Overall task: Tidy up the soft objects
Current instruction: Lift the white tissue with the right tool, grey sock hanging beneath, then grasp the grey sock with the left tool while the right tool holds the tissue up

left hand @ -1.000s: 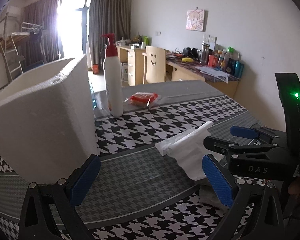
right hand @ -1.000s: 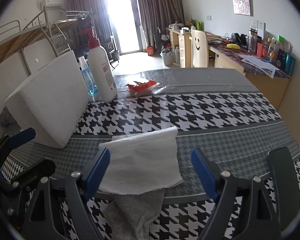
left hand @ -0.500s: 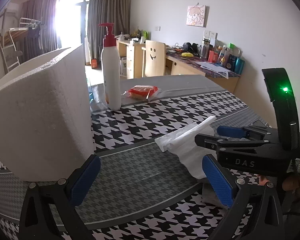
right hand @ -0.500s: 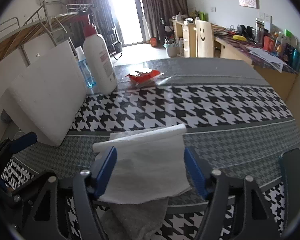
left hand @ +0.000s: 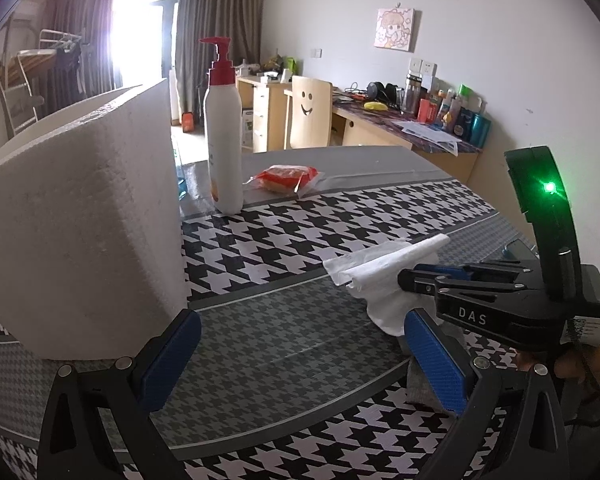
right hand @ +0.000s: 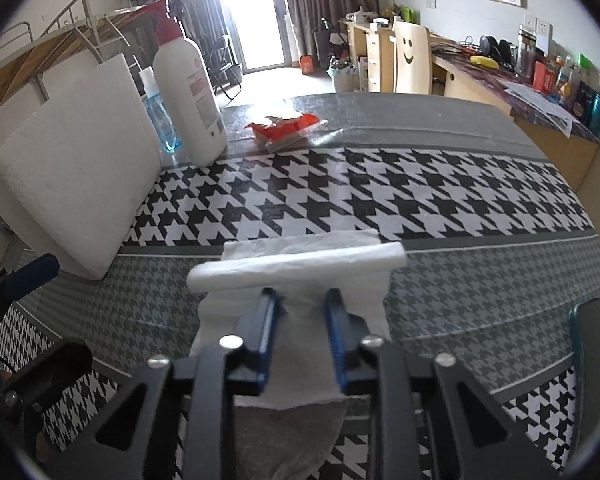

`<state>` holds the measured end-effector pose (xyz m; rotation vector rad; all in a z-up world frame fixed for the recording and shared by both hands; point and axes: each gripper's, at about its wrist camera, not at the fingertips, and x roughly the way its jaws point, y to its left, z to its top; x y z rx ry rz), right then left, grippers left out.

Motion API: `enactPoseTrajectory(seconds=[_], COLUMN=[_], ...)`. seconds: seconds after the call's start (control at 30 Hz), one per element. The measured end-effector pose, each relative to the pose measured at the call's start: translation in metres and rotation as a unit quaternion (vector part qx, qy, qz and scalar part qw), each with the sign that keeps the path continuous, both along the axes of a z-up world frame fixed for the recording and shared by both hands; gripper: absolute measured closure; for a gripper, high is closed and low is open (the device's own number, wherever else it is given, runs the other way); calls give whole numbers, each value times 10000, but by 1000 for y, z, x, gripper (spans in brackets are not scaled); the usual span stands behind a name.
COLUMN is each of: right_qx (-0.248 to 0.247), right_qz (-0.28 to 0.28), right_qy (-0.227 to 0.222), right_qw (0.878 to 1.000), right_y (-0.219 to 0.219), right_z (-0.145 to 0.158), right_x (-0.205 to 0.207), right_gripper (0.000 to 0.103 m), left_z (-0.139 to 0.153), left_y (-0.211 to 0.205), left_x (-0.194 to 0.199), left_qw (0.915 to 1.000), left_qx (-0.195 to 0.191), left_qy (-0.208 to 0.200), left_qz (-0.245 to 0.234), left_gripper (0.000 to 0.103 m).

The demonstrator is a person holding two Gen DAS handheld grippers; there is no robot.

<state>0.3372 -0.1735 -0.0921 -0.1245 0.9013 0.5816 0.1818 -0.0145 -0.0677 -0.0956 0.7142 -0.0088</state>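
A white paper towel (right hand: pixel 300 264) lies on the houndstooth tablecloth, on top of a grey cloth (right hand: pixel 292 432). My right gripper (right hand: pixel 300 308) has its jaws nearly closed over the towel, pinching its middle; the towel's far edge is rolled up. In the left wrist view the towel (left hand: pixel 380 272) and the right gripper (left hand: pixel 412 280) sit at the right. My left gripper (left hand: pixel 300 360) is open and empty, low above the cloth, between a white foam block (left hand: pixel 80 232) and the towel.
The foam block (right hand: pixel 72 184) stands at the left. Behind it are a white pump bottle (right hand: pixel 188 100), a blue bottle (right hand: pixel 160 120) and a red snack packet (right hand: pixel 286 128). A desk and a chair stand beyond the table.
My right gripper moved forward over the towel and closed its jaws from wide open to a narrow pinch on it. The towel's far edge bunched up. The left gripper stayed open.
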Motion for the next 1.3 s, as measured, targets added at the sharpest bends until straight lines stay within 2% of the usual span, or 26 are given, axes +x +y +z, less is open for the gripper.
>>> enactPoseTrajectory(seconds=[0.2, 0.53, 0.87, 1.1, 1.13, 1.27, 1.3], right_qx=[104, 484, 705, 795, 812, 856, 869], right_qz=[-14, -147, -280, -312, -312, -310, -316], right_qy=[43, -370, -539, -516, -523, -547, -544], right_qw=[9999, 9980, 9957, 9950, 9948, 9943, 9942], right_y=[-3, -28, -49, -53, -54, -57, -58], right_z=[0, 35, 53, 53, 54, 54, 54], right_x=[0, -13, -31, -34, -34, -37, -37], right_gripper=[94, 94, 94, 94, 94, 94, 94], left_z=[0, 4, -2, -16, -18, -24, -27], left_y=[-4, -23, -61, -84, -86, -94, -96], left_x=[0, -5, -5, 4, 6, 12, 14], left_qw=[10000, 9994, 9932, 9855, 9849, 9821, 9812], left_qx=[30, 125, -5, -156, -157, -168, -174], left_qy=[5, -58, 64, 379, 431, 525, 573], left_qz=[-73, -322, -1166, -1645, -1668, -1802, -1832], left_gripper=[1, 1, 2, 23, 28, 36, 42])
